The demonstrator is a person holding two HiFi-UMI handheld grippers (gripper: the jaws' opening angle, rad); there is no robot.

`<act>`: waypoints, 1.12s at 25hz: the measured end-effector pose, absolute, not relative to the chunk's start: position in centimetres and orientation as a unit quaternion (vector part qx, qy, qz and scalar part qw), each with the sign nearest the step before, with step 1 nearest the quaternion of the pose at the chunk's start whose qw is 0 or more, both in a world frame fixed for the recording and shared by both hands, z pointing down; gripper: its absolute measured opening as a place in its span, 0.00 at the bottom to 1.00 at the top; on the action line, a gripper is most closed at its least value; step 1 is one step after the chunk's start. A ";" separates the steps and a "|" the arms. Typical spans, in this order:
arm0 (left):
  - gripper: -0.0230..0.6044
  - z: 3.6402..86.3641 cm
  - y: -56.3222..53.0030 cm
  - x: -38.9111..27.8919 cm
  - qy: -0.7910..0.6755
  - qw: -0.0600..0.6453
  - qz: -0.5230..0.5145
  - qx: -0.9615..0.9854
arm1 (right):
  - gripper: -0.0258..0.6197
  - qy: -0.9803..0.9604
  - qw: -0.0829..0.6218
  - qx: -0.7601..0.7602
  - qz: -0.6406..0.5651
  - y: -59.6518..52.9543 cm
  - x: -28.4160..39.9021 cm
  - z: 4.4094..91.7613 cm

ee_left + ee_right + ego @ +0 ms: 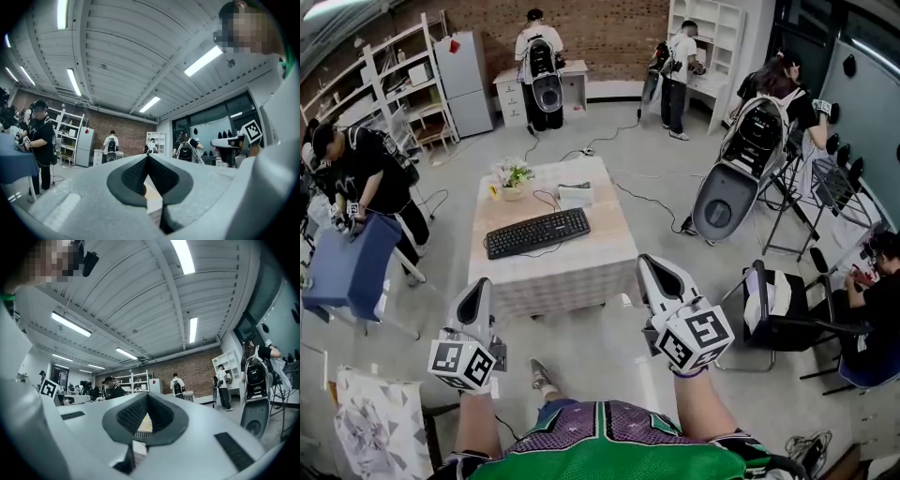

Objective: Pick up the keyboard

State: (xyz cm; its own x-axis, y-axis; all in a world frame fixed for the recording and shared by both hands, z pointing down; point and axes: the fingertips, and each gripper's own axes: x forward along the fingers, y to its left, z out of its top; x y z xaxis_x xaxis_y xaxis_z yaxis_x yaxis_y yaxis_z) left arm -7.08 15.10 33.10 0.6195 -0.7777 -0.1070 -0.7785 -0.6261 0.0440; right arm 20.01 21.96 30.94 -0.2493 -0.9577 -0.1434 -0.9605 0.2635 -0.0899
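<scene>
A black keyboard (537,232) lies on a small table (581,267) covered with a pale cloth, in the middle of the head view. Its cable runs toward the table's far side. My left gripper (475,292) hangs shut in front of the table's near left corner, short of the keyboard. My right gripper (652,270) is shut too, beside the table's near right corner. Nothing is held by either one. In the right gripper view a strip of the keyboard (139,434) shows through the notch below the tips of the right gripper (147,395). The left gripper (148,156) points slightly upward.
On the table's far side stand a small flower pot (513,179) and a white box (575,195). A folding chair (787,314) stands to the right. A blue bin (347,267) and a person are at the left. More people work along the far brick wall.
</scene>
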 end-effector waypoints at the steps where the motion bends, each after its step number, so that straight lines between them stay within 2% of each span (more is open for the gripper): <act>1: 0.06 33.1 15.0 -7.1 0.433 0.005 0.056 -0.899 | 0.04 0.791 0.085 -0.605 0.007 21.8 19.9 30.9; 28: 0.07 32.8 3.9 -10.2 0.437 0.002 0.050 -0.898 | 0.04 0.801 0.078 -0.593 0.006 10.4 16.6 29.4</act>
State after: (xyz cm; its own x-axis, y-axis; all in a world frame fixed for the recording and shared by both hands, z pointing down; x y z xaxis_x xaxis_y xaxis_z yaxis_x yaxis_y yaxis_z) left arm -10.17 3.87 32.81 0.6129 -0.7849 -0.0907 -0.7853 -0.6178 0.0399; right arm 16.64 10.40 29.40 -0.2842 -0.9497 -0.1318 -0.9515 0.2963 -0.0832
